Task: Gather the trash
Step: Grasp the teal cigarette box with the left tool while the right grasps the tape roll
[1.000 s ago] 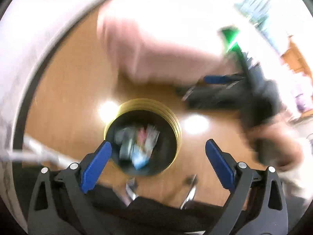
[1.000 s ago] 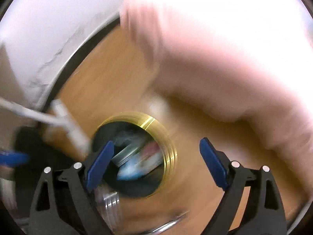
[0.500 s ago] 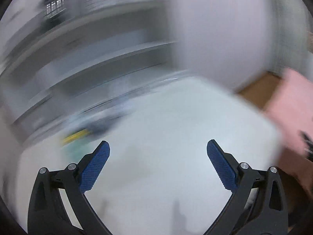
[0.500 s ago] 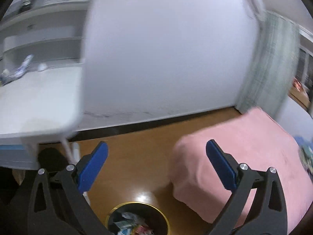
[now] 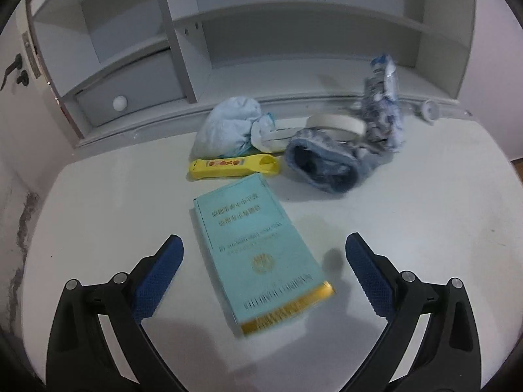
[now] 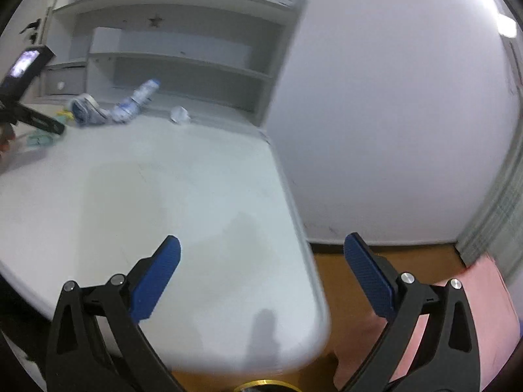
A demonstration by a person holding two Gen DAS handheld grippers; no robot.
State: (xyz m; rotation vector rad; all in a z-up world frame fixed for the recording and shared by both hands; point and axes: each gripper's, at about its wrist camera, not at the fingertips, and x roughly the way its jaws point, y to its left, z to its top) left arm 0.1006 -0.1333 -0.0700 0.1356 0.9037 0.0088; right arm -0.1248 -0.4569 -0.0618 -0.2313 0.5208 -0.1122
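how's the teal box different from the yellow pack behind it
The teal box is wide and flat, with a gold band at its near end; the yellow pack is slim and stick-like. The teal box lies between the open left gripper fingers; the yellow pack lies crosswise farther back. Both lie flat on the white desk.

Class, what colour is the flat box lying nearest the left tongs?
Light teal, gold strip at one end: box, left wrist view.

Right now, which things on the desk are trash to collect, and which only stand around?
Trash, likely:
teal carton
yellow wrapper
crumpled plastic bottle
crumpled paper
bin rim, where it goes

Not clearly trash:
blue cloth
fuzzy slipper
tape roll
drawer knob
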